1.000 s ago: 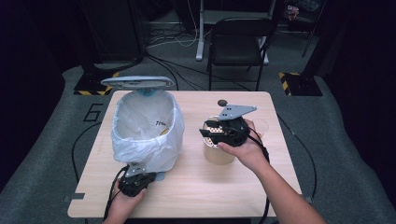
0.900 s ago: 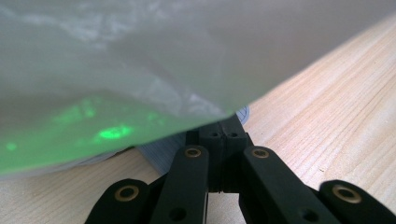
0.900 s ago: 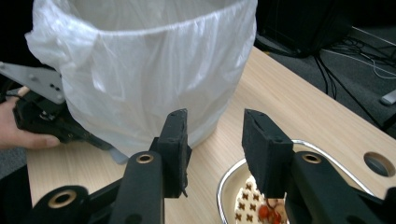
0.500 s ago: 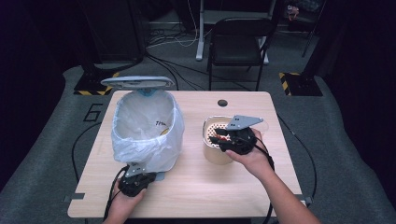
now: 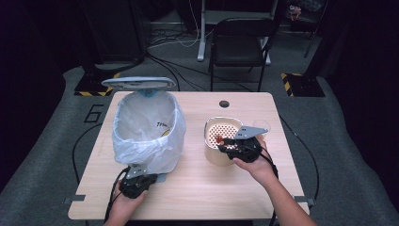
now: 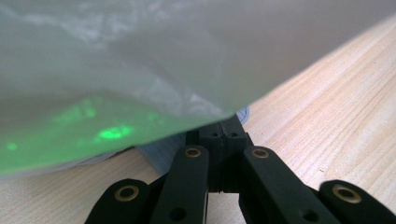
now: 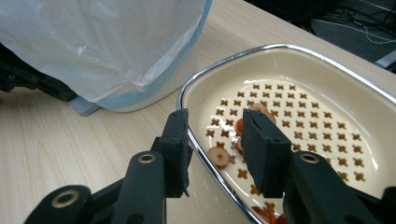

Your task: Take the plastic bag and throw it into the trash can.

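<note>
Cream enamel is catching the light where the right claw (image 7: pixel 212 140) is straddling the metal-edged rim of the strainer pot (image 5: pixel 212 151), one jaw outside the wall and the other inside over the perforated tray. The jaws are standing parted, with a visible gap beside the rim, so I judge the pads are not pressing on it yet; the placement looks meant for taking the pot by its edge and tipping it. Food scraps (image 7: pixel 219 157), small reddish and brown pieces, are lying on the tray near the inner jaw.

Across the bench (image 5: pixel 197 197), the left claw (image 5: pixel 137 181) is sitting low at the foot of the bin (image 5: pixel 167 162), jaws closed together on its blue-grey base under the overhanging bag (image 6: pixel 140 70). That hold seems to be steadying the bin so it is not sliding while something gets poured in.

The bin's lid (image 5: pixel 139 83) is standing open at the back, and the mouth is facing up, just beside the pot. The bag's loose plastic is bulging toward the pot, and a drinking glass (image 5: pixel 260 126) is standing just behind the right hand. A chair (image 5: pixel 237 42) is waiting beyond the bench, well clear.
</note>
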Available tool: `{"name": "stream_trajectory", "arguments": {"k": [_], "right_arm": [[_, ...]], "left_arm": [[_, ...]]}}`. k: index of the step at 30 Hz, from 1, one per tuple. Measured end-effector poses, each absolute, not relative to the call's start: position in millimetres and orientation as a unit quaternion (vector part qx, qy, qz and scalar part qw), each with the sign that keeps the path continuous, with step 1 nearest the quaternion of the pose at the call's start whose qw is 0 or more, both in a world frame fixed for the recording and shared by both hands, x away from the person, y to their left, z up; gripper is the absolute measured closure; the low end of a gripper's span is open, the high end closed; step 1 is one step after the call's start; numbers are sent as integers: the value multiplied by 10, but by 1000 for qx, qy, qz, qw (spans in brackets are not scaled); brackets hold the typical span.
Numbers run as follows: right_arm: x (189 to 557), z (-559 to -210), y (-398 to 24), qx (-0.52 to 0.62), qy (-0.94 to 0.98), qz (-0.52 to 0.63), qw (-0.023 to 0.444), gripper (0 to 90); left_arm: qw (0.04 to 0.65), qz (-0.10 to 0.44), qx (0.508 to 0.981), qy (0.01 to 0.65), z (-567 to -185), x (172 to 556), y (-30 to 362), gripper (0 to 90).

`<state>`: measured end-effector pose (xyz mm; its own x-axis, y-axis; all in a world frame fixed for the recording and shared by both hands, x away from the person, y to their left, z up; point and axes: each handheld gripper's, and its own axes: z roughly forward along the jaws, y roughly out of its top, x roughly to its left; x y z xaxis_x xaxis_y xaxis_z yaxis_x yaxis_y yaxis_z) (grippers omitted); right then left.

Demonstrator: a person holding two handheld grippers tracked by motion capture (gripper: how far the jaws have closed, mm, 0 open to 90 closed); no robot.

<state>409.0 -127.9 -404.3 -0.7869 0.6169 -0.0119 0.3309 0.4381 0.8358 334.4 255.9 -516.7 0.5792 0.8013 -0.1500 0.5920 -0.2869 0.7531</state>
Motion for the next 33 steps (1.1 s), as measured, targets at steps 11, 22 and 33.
{"name": "stream_trajectory", "arguments": {"k": [11,22,33], "right_arm": [[4132,-4194,-1307,268,847,439,136,688],[4127,-4172,-1232,248,857,430,134,744],[4030,-4172,-1195,262,855,431,125,805]], "left_arm": [[404,130,791,440,-5168,3344,2559,900],[403,128,793,439,-5167,3347,2566,900],[403,128,792,440,-5167,3347,2566,900]]}}
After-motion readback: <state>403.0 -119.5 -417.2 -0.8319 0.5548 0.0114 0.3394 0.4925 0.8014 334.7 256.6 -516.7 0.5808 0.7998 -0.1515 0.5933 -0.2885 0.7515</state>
